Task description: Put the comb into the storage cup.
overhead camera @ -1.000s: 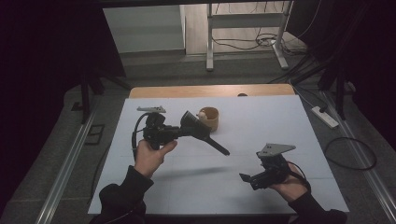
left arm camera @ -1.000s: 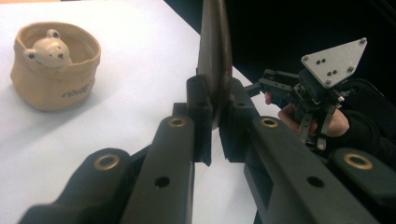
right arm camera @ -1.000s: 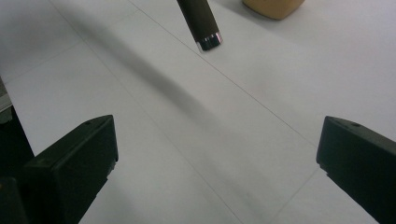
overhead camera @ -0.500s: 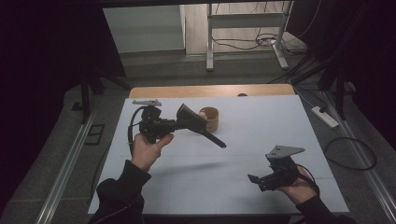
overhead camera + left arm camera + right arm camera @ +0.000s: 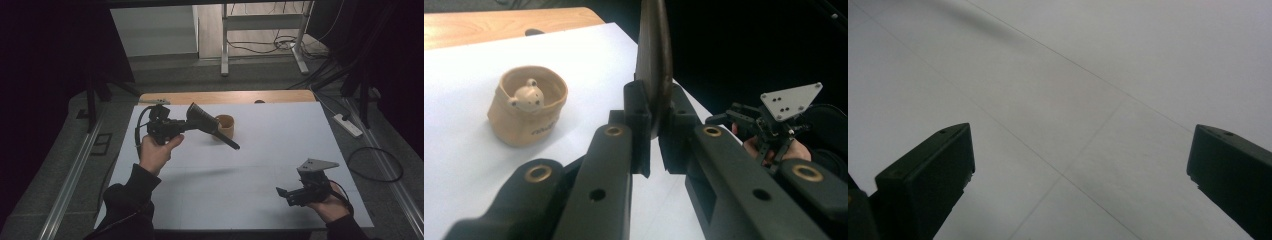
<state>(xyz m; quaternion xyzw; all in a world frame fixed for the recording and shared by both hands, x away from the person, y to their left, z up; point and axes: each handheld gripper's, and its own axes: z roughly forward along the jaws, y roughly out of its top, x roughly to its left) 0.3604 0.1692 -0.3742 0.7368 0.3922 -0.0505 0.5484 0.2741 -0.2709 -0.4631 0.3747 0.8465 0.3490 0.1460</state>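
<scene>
The bench (image 5: 260,165) is the largest thing here, its top covered by a white sheet with a strip of bare wood along the far edge. Above its left half the person's left hand (image 5: 155,152) holds up the left tool (image 5: 186,126), whose jaws are clamped on a dark brush (image 5: 212,127) with a flat, wide head and a thin handle. In the high view that handle slants down to the right, passing in front of the cup; in the left gripper view the brush's flat body (image 5: 654,65) stands edge-on, pressed between the two pads. At the near right corner of the bench the right hand (image 5: 330,207) holds the right tool (image 5: 281,192) low over the sheet, jaws spread wide with nothing between them, as the right gripper view shows. Smallest is the tan fabric cup (image 5: 226,125) with a little bear face on its rim (image 5: 526,97), standing upright on the sheet near the far edge, just behind the brush handle.
</scene>
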